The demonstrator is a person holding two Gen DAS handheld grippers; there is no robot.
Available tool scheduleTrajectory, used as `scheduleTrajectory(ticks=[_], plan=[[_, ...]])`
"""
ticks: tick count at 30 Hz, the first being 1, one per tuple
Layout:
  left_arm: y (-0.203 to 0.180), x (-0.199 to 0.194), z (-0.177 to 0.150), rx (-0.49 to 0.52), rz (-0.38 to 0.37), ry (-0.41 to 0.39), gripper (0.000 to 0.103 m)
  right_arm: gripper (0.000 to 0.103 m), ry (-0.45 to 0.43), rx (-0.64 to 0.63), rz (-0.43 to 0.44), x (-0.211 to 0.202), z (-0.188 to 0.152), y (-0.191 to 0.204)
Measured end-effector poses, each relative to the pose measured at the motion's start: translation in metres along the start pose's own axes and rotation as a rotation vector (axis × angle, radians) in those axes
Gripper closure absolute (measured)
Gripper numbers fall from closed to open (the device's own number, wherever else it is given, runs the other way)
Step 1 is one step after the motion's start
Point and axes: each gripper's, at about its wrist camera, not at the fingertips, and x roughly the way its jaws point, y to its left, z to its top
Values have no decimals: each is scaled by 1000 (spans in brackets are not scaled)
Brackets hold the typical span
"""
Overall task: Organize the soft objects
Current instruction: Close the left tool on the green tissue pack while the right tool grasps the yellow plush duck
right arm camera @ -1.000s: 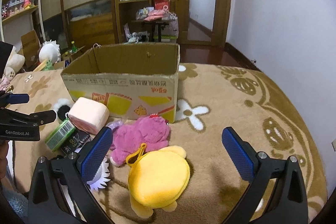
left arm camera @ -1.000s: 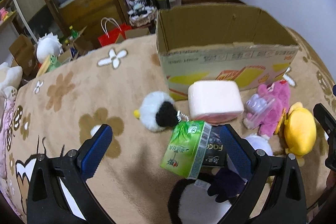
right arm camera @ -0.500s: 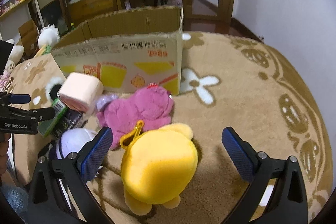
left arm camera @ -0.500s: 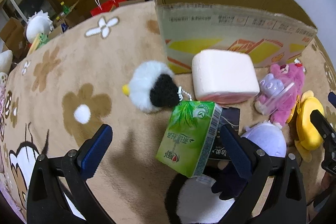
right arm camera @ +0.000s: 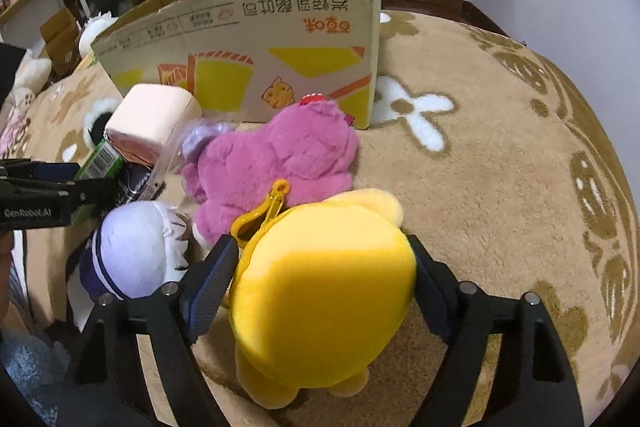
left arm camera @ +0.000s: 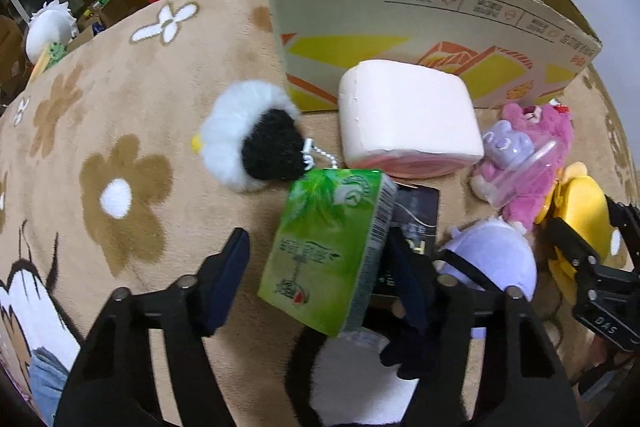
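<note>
In the left wrist view my left gripper (left arm camera: 320, 267) is open, its fingers on either side of a green tissue pack (left arm camera: 332, 251) lying on the carpet; the right finger is near or against the pack. Beyond it lie a black-and-white plush (left arm camera: 252, 135), a pink toilet-roll pack (left arm camera: 404, 115), a pink plush (left arm camera: 532, 155) and a lilac plush (left arm camera: 492, 255). In the right wrist view my right gripper (right arm camera: 320, 279) has its fingers closing around a yellow plush (right arm camera: 324, 303), the pads at or near its sides. An open cardboard box (right arm camera: 256, 39) stands behind.
A beige flowered carpet (right arm camera: 500, 187) covers the surface. A dark packet (left arm camera: 416, 219) lies under the tissue pack. A small lilac toy in clear wrap (left arm camera: 516, 155) rests on the pink plush. Shelves, bags and a doorway stand at the back.
Both grippers have moved forward and down. The left fingers have narrowed around the green tissue pack; the right fingers have narrowed around the yellow plush.
</note>
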Motion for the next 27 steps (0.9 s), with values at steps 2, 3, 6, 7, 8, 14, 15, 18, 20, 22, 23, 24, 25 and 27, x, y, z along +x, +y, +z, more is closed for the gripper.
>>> scheduleTrajectory(ticks=[2,3,6,7,8,14,15,18,20,22,23,24,25,27], plan=[[-1,-1,-1,-6,-16,0,49,19,6,-5,-5,0,-1,0],[-2,-1,-1,-7,-14,-2,49,19,7,-5,-6,0,-1,0],[-4,0,-2,-4,-4,-7,49,19,11,1,-4,0,-2,-2],[-6,-1,-3,-1,2,-10,50,19,12,1,-4,0,-2,-2],[-6,-1,-3,0,6,-12,50,19,14,-1,-7,1,-1,-1],[-18,-6,-11,5,31,-21,48,19,16,-28,-28,3,-2,3],[-19,-6,-12,8,39,-23,47,19,14,-32,-32,3,-3,5],[-20,-8,-13,7,38,-26,48,20,12,-41,-42,1,-3,8],[-20,-10,-14,15,32,-30,51,20,9,-46,-46,0,-4,10],[-19,-11,-15,20,29,-31,53,22,4,-52,-52,-2,-4,12],[-19,-13,-15,18,26,-30,53,22,2,-55,-54,-3,-5,12],[-19,-14,-16,15,27,-26,54,22,-2,-58,-55,-4,-5,13],[-18,-14,-15,14,28,-25,54,23,-5,-60,-55,-5,-5,14],[-19,-18,-17,20,27,-30,54,24,-9,-61,-54,-7,-5,14]])
